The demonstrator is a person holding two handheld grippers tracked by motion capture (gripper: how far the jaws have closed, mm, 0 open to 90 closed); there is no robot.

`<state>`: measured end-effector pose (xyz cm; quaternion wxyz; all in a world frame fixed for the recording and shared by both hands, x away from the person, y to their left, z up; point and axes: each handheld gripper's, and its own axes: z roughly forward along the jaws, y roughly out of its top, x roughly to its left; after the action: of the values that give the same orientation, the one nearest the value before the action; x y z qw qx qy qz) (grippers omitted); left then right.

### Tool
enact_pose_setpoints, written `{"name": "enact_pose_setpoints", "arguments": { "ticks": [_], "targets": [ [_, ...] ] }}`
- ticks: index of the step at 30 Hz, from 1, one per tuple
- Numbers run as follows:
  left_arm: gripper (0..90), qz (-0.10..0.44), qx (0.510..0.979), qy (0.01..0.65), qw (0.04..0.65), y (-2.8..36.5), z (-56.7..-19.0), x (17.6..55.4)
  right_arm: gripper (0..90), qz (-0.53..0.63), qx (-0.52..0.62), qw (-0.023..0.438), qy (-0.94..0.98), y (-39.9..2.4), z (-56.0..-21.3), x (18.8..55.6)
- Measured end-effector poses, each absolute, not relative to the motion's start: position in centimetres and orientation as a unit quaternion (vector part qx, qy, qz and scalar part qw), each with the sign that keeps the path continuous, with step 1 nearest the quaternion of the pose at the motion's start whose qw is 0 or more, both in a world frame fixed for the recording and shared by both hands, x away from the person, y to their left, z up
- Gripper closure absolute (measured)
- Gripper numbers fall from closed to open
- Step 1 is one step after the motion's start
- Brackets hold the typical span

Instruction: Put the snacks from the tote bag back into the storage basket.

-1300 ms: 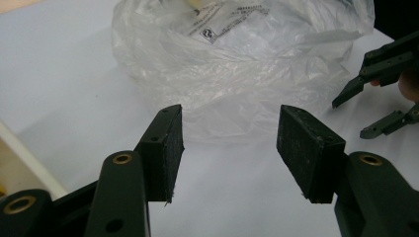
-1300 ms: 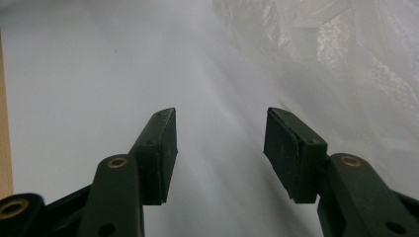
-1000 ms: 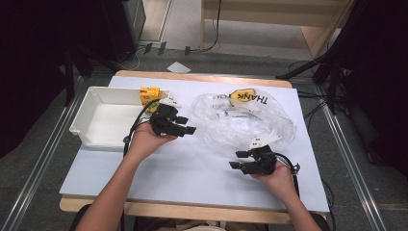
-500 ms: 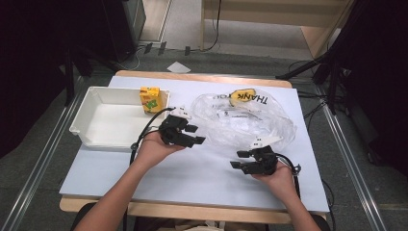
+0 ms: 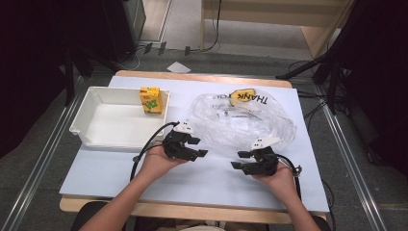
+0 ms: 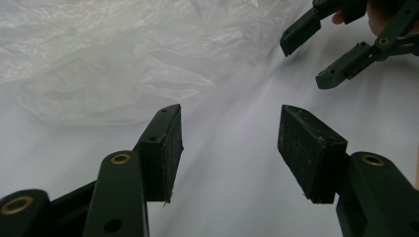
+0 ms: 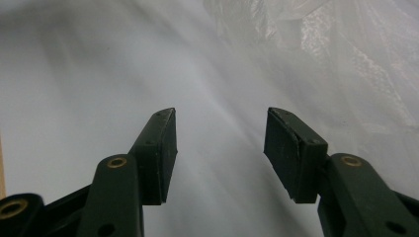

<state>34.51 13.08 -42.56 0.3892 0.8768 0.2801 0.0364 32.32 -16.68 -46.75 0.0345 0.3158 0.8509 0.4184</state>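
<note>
A crumpled clear plastic bag (image 5: pixel 240 122) with a yellow "THANK YOU" print lies on the white table, right of centre. My left gripper (image 5: pixel 198 147) hovers open at the bag's near left edge, nothing between its jaws. In the left gripper view the bag (image 6: pixel 108 54) spreads ahead to the upper left of my left gripper (image 6: pixel 230 143), and the right gripper's jaws show at the top right. My right gripper (image 5: pixel 239 160) is open and empty by the bag's near right edge. The right gripper view has my right gripper (image 7: pixel 221 143) over bare table, the bag (image 7: pixel 346 49) to its upper right.
A white rectangular tray (image 5: pixel 103 139) sits at the table's left, with a yellow and green juice carton (image 5: pixel 149 99) standing in its far right corner. The table's near edge (image 5: pixel 192 209) runs under the person's forearms. Cables lie on the floor beyond the table.
My left gripper has moved right and toward the near side, away from the tray and carton, to the bag's near left edge. The right gripper has stayed put.
</note>
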Motion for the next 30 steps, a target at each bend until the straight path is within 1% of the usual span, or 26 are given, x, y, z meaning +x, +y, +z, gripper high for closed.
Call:
{"name": "enact_pose_setpoints", "arguments": {
  "ticks": [13, 30],
  "targets": [
    [42.5, 0.037, 0.879, 0.274, 0.388, 12.8, -44.0, 34.0, 47.7, 0.418, 0.307, 0.031, 0.854, -16.4, -46.7, 32.1],
    [42.4, 0.032, 0.882, 0.275, 0.381, 12.9, -44.7, 34.1, 47.6, 0.415, 0.306, 0.03, 0.856, -16.5, -46.8, 32.1]
  ]
}}
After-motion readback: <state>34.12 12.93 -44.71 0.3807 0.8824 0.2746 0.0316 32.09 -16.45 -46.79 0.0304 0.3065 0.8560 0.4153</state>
